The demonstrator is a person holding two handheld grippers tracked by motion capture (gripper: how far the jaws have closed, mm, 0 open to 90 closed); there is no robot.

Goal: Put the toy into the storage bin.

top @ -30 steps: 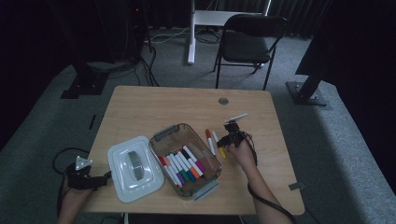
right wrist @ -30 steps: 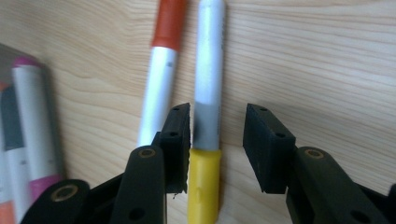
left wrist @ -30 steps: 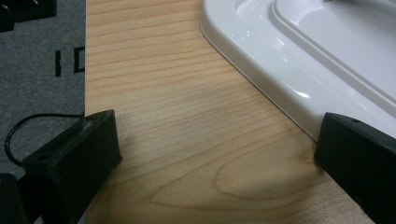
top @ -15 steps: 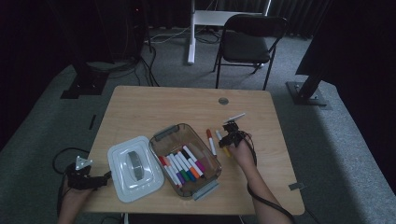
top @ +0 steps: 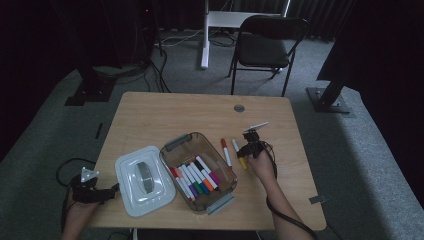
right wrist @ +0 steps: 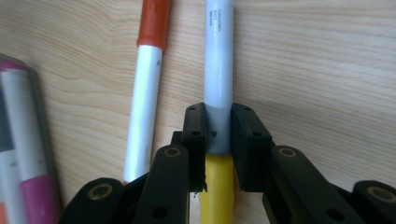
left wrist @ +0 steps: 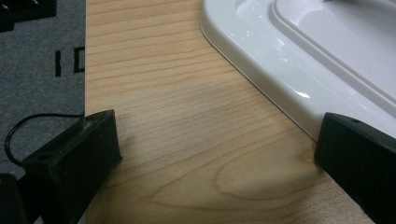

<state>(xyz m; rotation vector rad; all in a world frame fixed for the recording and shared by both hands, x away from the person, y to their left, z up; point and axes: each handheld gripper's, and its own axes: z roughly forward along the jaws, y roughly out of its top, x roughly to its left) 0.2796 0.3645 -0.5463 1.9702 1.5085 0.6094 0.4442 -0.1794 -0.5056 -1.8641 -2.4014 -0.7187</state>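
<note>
The worktop [top: 175, 112] is pale wood with a wavy grain. The lid [top: 143, 180] is glossy white with a grey centre. The box [top: 172, 145] is smoky brown and see-through, its markers [top: 196, 177] white-bodied with red, blue, green, purple, orange and pink caps. Right of it lies a white marker [right wrist: 142, 112] with a red-orange cap. The right tool [right wrist: 218, 133] is black, as is the left tool [left wrist: 212, 154]. The pen [right wrist: 218, 70] in it has a grey barrel and a yellow cap. The floor [top: 375, 165] is grey carpet; the chair [top: 267, 47] is black.
</note>
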